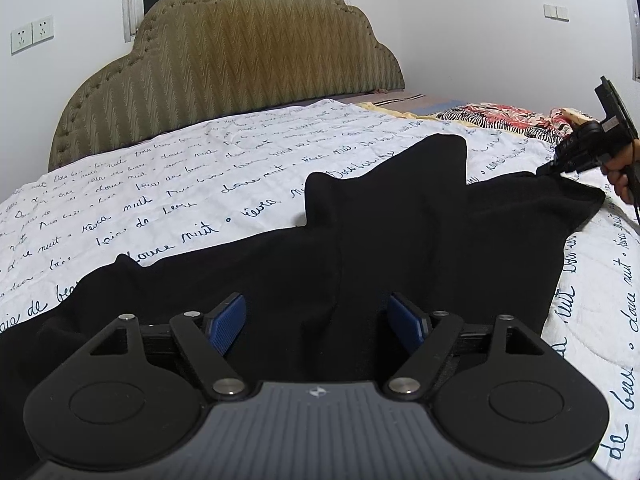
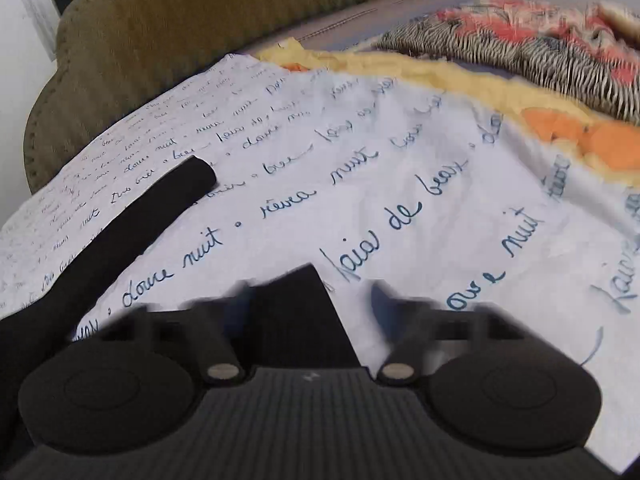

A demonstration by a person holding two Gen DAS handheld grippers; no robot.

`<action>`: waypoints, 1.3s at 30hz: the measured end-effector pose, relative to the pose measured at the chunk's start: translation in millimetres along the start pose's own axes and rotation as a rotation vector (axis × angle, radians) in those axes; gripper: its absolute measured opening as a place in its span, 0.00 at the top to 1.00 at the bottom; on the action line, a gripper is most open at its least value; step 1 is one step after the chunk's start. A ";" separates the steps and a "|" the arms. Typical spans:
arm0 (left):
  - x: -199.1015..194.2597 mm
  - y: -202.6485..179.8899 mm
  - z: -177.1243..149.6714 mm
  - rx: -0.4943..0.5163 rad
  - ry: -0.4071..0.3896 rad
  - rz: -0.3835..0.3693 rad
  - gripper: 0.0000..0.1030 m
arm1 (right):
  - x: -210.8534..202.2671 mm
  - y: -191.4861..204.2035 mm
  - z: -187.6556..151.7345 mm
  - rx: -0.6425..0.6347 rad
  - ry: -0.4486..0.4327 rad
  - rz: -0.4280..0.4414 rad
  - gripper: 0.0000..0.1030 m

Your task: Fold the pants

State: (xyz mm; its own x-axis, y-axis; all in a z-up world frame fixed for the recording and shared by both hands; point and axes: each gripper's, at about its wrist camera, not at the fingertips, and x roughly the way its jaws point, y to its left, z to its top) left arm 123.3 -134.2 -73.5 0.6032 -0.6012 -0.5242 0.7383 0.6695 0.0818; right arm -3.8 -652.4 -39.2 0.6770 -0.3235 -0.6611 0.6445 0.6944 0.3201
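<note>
Your black pants (image 1: 360,240) lie rumpled on the bed, spread over the white script-printed quilt (image 1: 160,184), on the near side of it, away from the padded headboard (image 1: 240,68). Their long axis runs across the bed, parallel to the headboard, from your left gripper (image 1: 318,322) to your right gripper (image 2: 312,308).

Your left gripper has its 2 blue pads apart, with a ridge of the black cloth rising between them but not pinched. Your right gripper's pads also stand apart, though that view is blurred; a corner of the pants sits between them. From the left view, its tip meets the far end of the pants, away from the headboard's middle.

Each hand is at its own end, so the fold likely turns on closing both and carrying 1 end along that axis to the other.
</note>
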 end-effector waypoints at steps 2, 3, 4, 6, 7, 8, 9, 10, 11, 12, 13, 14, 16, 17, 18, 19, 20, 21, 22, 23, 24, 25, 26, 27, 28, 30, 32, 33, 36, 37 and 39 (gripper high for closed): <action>1.6 0.1 0.7 -0.002 0.005 -0.002 0.24 | -2.9 1.4 4.7 -0.026 -0.018 0.005 0.94; 1.9 0.3 0.5 -0.003 0.007 -0.003 0.24 | -5.2 4.2 8.1 -0.048 -0.036 -0.002 0.95; 1.5 0.3 0.0 -0.003 0.006 -0.003 0.24 | -6.4 7.1 10.6 -0.059 -0.060 -0.008 0.95; 1.1 0.6 -0.4 -0.004 0.005 -0.001 0.24 | -8.7 13.6 18.5 -0.073 -0.117 -0.013 0.96; 1.4 0.7 -0.4 -0.005 0.005 -0.001 0.24 | -7.5 18.9 21.5 -0.097 -0.141 -0.025 0.96; 1.7 0.8 -0.3 -0.005 0.005 -0.001 0.24 | -2.7 23.9 23.1 -0.117 -0.146 -0.042 0.96; 1.7 1.0 -0.4 -0.006 0.006 0.000 0.24 | 3.3 27.4 25.3 -0.131 -0.135 -0.058 0.96; 1.8 1.2 -0.5 -0.008 0.006 0.001 0.24 | 13.1 32.0 26.6 -0.149 -0.100 -0.086 0.92; 2.0 1.2 -0.6 -0.009 0.007 0.001 0.24 | 25.8 35.8 24.5 -0.183 -0.034 -0.133 0.82; 2.2 1.0 -0.5 -0.009 0.008 0.001 0.24 | 36.4 37.9 19.2 -0.231 0.013 -0.181 0.72; 2.5 0.7 -0.1 -0.008 0.010 0.003 0.24 | 37.4 41.9 14.3 -0.285 -0.009 -0.236 0.52; 2.7 0.2 0.1 -0.005 0.012 0.004 0.24 | 31.5 48.8 13.2 -0.322 -0.065 -0.314 0.46; 3.3 -0.9 0.3 0.000 0.015 0.006 0.20 | 12.8 63.3 15.9 -0.362 -0.212 -0.388 0.45; 3.4 -1.4 0.4 0.002 0.014 0.008 0.20 | 5.2 68.9 20.6 -0.358 -0.248 -0.336 0.45; 3.4 -1.4 0.3 0.003 0.014 0.007 0.19 | 1.8 72.0 27.3 -0.317 -0.239 -0.253 0.45; 3.1 -1.2 -0.2 0.002 0.014 0.006 0.19 | 2.6 73.3 33.9 -0.247 -0.209 -0.166 0.46; 3.0 -0.7 -0.2 0.000 0.014 0.005 0.19 | 7.6 72.4 40.7 -0.148 -0.165 -0.065 0.46; 3.0 -0.2 -0.3 -0.002 0.015 0.003 0.19 | 16.3 71.3 45.0 -0.055 -0.124 0.020 0.47; 2.7 0.1 -0.3 -0.004 0.015 0.002 0.19 | 25.7 69.2 46.0 0.023 -0.097 0.076 0.46; 3.0 0.6 -0.4 -0.006 0.017 0.001 0.19 | 38.2 68.1 47.0 0.095 -0.062 0.128 0.46; 3.1 1.0 -0.5 -0.008 0.018 -0.001 0.19 | 52.0 66.7 45.5 0.147 -0.015 0.177 0.46; 2.7 1.3 -0.4 -0.010 0.019 -0.002 0.19 | 65.3 66.5 41.9 0.186 0.025 0.189 0.45; 3.1 1.2 -0.1 -0.011 0.019 -0.002 0.19 | 75.9 69.5 35.1 0.201 0.037 0.160 0.48; 2.9 1.1 -0.2 -0.011 0.019 -0.002 0.19 | 80.7 74.9 30.2 0.189 0.027 0.146 0.56; 2.9 0.8 0.1 -0.010 0.019 0.000 0.19 | 81.9 77.6 27.8 0.176 0.011 0.146 0.86; 3.0 -0.8 0.0 -0.003 0.021 0.004 0.19 | 78.4 85.5 28.2 0.171 0.009 0.165 0.95; 4.1 -2.5 0.0 0.006 0.026 0.005 0.19 | 65.4 102.9 34.7 0.096 -0.036 0.149 0.96; 4.6 -2.9 0.2 0.008 0.027 0.004 0.19 | 59.7 111.3 40.5 0.080 -0.050 0.154 0.96; 4.9 -0.9 0.3 0.000 0.031 -0.002 0.18 | 52.6 135.8 65.4 0.086 -0.069 0.206 0.96; 5.1 -0.4 0.4 -0.004 0.033 -0.004 0.18 | 57.2 149.4 71.0 0.078 -0.070 0.218 0.95; 5.3 0.6 0.3 -0.009 0.035 -0.007 0.18 | 69.7 175.4 80.3 0.053 -0.059 0.255 0.82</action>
State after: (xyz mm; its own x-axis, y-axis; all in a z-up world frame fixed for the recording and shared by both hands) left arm 127.0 -137.0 -75.9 0.5866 -0.5906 -0.5541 0.7398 0.6692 0.0699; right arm 184.9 -604.8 25.3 0.8385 -0.1799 -0.5143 0.4667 0.7244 0.5074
